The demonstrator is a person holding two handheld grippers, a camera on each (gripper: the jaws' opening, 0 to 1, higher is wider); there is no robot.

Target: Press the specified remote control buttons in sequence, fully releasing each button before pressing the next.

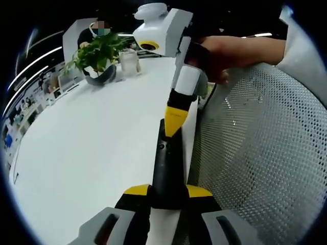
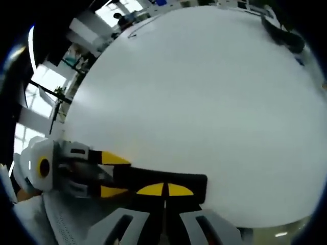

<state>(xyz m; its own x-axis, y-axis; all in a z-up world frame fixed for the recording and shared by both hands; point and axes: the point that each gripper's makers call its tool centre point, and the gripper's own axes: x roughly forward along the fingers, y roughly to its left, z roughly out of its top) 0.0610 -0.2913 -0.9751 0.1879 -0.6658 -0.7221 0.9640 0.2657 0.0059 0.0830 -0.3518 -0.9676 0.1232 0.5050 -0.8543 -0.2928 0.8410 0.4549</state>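
The left gripper is gripping the near end of a remote control, its yellow-tipped fingers closed against the two sides of the slim black body and holding it out over the edge of the white surface. The right gripper is coming down on the far end of the remote control, its fingers drawn together into a single narrow point that is touching, or nearly touching, the top face near a small button. In the right gripper view the closed yellow tips are resting on the black bar of the remote control, with the left gripper clamping its other end. A press appears to be in hand; how many presses of the sequence are done or left cannot be read from the pictures. The remote control is looking like smooth matte plastic, long and narrow; the surface is looking glossy and plain. A white mesh chair back is standing beside the surface, and a leafy plant in a dark bowl is sitting at its far side
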